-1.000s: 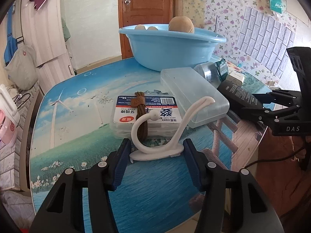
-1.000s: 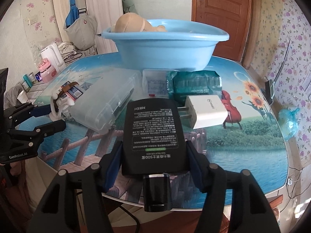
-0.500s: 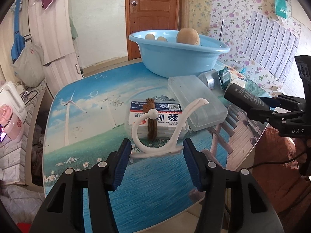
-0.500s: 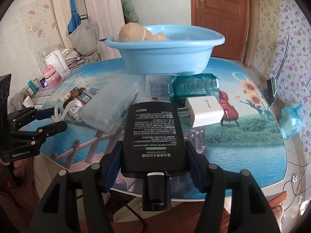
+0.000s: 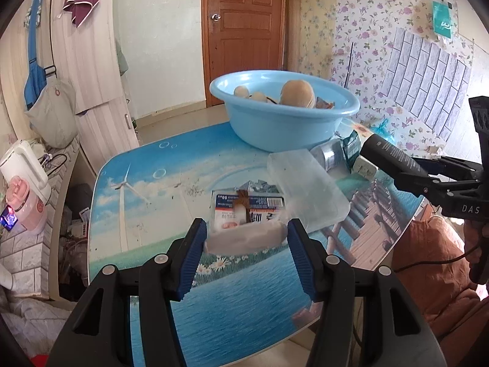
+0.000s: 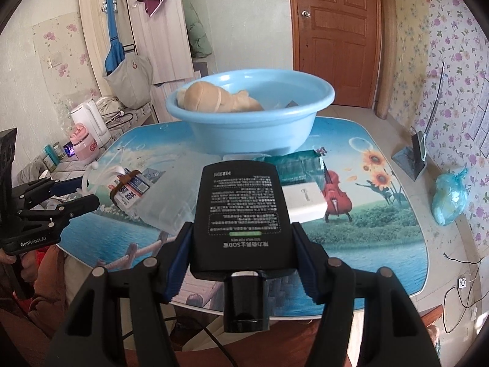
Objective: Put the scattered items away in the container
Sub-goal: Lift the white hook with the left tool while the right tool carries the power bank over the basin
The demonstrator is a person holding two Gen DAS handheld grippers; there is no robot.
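My left gripper [image 5: 246, 232] is shut on the base of a white plastic hook [image 5: 244, 241], which looks blurred, and holds it above the table. In the right wrist view this gripper [image 6: 78, 192] and the hook [image 6: 91, 172] show at the left. My right gripper [image 6: 241, 229] is shut on a flat black bottle [image 6: 241, 205], cap towards the camera, also lifted off the table; the bottle [image 5: 388, 156] shows at the right of the left wrist view. The blue basin [image 5: 275, 128] [image 6: 244, 128] stands at the far side with a tan plush toy [image 6: 214, 99] inside.
On the picture-print table [image 5: 232, 299] lie a clear plastic box [image 5: 305, 186], a labelled box with a brown hair tie [image 5: 247, 211], a silver tape roll [image 5: 328, 156], a green packet [image 6: 293, 168] and a white charger [image 6: 305, 202]. A kettle [image 6: 91, 122] stands at the left.
Both grippers have risen with their loads, so the table and basin sit lower and farther in both views. The hook now looks blurred between the left fingers.
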